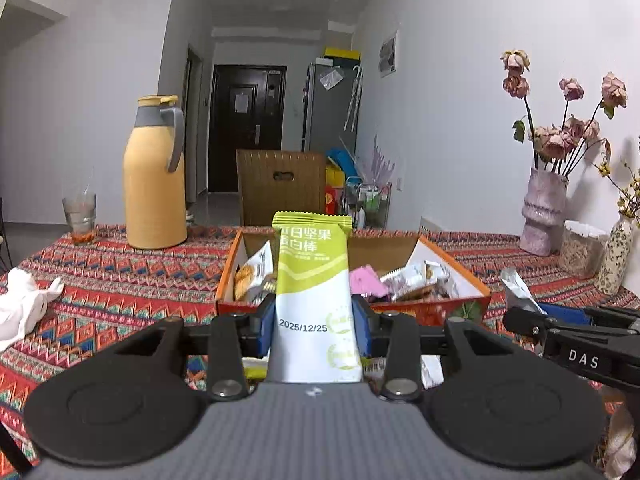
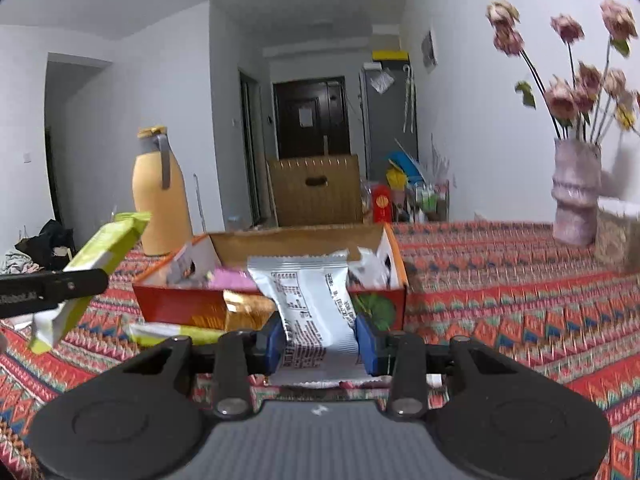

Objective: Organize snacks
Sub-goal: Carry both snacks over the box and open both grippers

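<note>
My left gripper [image 1: 314,328] is shut on a green and white nut bar packet [image 1: 314,280], held upright above the patterned tablecloth in front of an open orange snack box [image 1: 464,270] with several packets inside. My right gripper [image 2: 320,344] is shut on a silver-white snack packet [image 2: 308,300], just in front of the same box [image 2: 176,304]. The left gripper with its green bar [image 2: 96,264] shows at the left of the right wrist view. The right gripper and its silver packet [image 1: 516,286] show at the right of the left wrist view.
A yellow thermos jug [image 1: 154,176] and a glass [image 1: 79,214] stand back left. A pink vase with dried roses [image 1: 544,216], a small floral vase [image 1: 618,256] and a clear container [image 1: 580,248] stand at right. A white cloth [image 1: 20,304] lies left. Another green packet [image 2: 172,332] lies by the box.
</note>
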A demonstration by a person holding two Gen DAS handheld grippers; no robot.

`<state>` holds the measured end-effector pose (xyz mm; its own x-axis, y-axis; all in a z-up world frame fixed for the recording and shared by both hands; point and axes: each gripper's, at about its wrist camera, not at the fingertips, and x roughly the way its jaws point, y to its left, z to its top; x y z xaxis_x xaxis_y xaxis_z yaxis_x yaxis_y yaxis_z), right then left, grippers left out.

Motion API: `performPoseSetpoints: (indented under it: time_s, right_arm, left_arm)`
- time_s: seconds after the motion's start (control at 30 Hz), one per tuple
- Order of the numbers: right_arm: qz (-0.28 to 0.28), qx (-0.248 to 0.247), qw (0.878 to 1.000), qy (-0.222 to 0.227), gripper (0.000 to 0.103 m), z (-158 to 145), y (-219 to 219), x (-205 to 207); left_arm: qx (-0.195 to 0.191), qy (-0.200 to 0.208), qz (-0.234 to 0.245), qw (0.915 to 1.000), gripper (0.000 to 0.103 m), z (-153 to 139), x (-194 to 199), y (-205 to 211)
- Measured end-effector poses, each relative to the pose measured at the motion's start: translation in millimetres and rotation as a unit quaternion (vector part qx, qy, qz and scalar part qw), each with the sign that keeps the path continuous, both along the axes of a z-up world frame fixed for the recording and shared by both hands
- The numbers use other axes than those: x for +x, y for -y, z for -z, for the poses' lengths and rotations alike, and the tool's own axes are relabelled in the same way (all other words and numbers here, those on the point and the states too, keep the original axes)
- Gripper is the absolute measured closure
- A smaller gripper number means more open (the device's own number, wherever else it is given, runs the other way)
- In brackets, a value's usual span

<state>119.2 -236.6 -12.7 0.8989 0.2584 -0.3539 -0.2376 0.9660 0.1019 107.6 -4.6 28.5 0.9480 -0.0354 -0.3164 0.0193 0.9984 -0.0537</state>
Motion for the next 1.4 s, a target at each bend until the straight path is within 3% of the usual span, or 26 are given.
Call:
performPoseSetpoints:
  time_s: [0.3, 0.73, 1.07, 1.4]
  right_arm:
    - [-0.010, -0.008, 0.999, 0.033, 0.065, -28.2, -20.3, 27.1]
    - [0.003, -0.004, 0.999, 0.043, 0.065, -45.5, -35.0, 93.4]
    - [0.025, 0.000, 0.999, 0.026, 0.065, -32.6, -46.2, 148.7]
    - [0.020, -0.005, 1.000, 0.002, 0.065, -0.3, -49.4, 170.6]
  left_arm:
    - [0.006, 0.015, 0.001, 0.9999, 0.064, -16.1, 28.3, -0.4]
    - [-0.001, 0.012, -0.004, 0.9999, 0.064, -26.3, 88.5, -1.3]
    - [-0.018, 0.006, -0.025, 0.9995, 0.064, -18.5, 137.1, -10.1]
    - [-0.025, -0.016, -0.033, 0.9990, 0.064, 7.5, 158.3, -18.5]
